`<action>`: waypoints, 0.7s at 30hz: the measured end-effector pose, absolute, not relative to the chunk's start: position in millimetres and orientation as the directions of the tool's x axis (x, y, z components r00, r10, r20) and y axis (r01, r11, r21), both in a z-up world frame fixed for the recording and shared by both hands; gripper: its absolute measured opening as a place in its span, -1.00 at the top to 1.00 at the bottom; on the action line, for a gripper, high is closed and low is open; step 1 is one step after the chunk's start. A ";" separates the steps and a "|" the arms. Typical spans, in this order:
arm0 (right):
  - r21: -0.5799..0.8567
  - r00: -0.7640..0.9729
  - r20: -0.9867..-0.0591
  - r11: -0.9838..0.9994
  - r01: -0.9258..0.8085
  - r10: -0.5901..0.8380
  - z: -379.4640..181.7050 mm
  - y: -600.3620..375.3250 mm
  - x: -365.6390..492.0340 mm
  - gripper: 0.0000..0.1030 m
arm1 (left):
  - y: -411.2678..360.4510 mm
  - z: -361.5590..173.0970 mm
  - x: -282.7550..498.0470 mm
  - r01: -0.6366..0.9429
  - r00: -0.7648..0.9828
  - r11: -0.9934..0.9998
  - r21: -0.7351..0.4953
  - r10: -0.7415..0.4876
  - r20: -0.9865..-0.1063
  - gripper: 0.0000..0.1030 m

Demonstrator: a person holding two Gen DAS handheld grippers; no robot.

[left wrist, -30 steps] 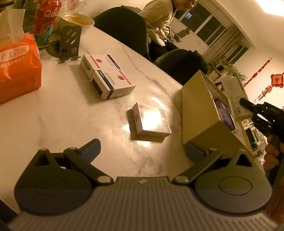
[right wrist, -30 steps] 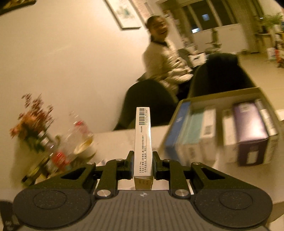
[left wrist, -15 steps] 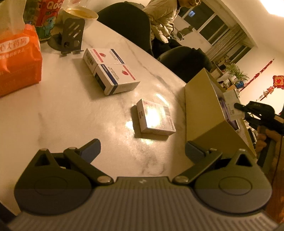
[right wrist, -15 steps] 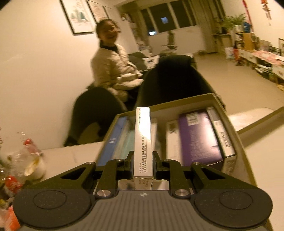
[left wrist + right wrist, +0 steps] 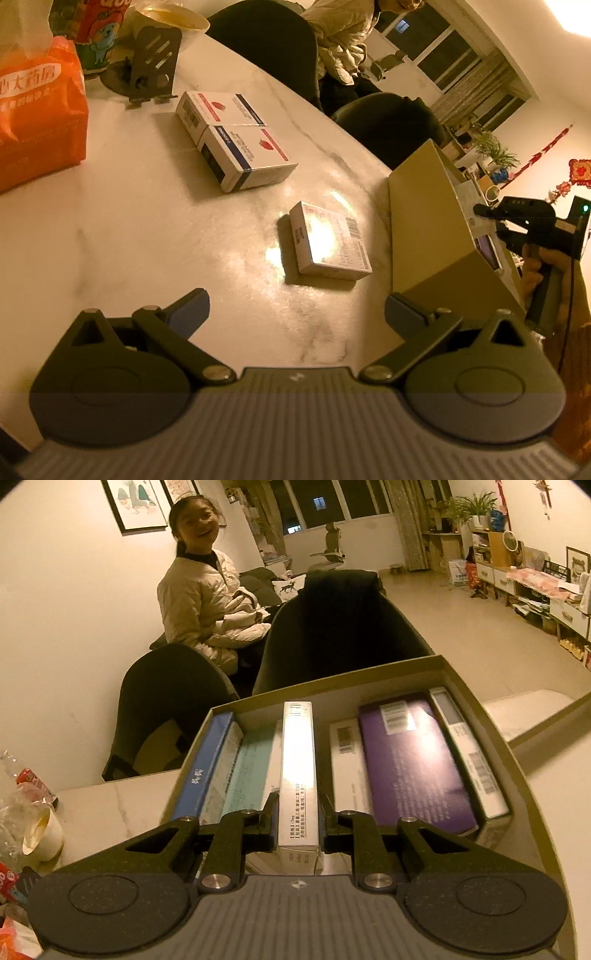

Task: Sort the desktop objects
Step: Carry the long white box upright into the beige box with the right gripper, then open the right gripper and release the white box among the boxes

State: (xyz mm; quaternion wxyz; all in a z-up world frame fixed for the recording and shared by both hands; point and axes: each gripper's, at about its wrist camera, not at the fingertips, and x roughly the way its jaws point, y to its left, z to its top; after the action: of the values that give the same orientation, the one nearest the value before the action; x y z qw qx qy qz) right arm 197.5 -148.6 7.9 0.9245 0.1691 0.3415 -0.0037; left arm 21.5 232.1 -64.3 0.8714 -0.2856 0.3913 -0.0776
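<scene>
A white marble tabletop (image 5: 110,229) under warm light carries an open cardboard box (image 5: 491,716) near its far edge, with dark chairs and a seated person in a pale jacket behind it. The right claw (image 5: 298,823) is clamped on a slim white box (image 5: 298,775), held on edge over the gap in the row of packets standing inside the cardboard box, between a teal packet (image 5: 251,771) and a white one beside a purple packet (image 5: 406,760). The left claw (image 5: 295,314) hangs wide apart with nothing in it, above the tabletop. In front of it a small white packet (image 5: 328,240) lies flat, just beside the cardboard box; two red-and-blue packets (image 5: 236,136) lie touching farther off, near an orange tissue pack (image 5: 37,114).
</scene>
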 end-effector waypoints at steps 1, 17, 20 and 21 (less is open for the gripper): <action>0.306 0.766 -0.634 0.944 0.121 0.108 8.9 -147.5 199.0 0.57 | 231.8 -64.5 21.6 -0.087 0.681 0.825 -0.558 -0.359 -0.638 -0.99; 0.270 0.736 -0.673 0.951 0.151 0.074 -1.1 -151.1 219.6 0.57 | 230.2 -70.5 25.4 -0.090 0.666 0.824 -0.560 -0.368 -0.649 -0.99; 0.249 0.732 -0.678 0.958 0.143 0.067 -0.3 -149.1 224.2 0.57 | 229.2 -70.6 26.0 -0.090 0.664 0.824 -0.560 -0.369 -0.650 -0.99; 0.244 0.727 -0.684 0.959 0.142 0.066 -1.3 -148.8 226.7 0.57 | 228.7 -70.5 26.1 -0.088 0.664 0.824 -0.559 -0.370 -0.650 -0.99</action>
State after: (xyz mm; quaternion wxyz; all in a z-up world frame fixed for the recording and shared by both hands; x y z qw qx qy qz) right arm 226.7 -148.8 -1.3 0.9184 0.1409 0.3692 -0.0207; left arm 26.1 228.7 -70.5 0.8663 -0.2852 0.4019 -0.0812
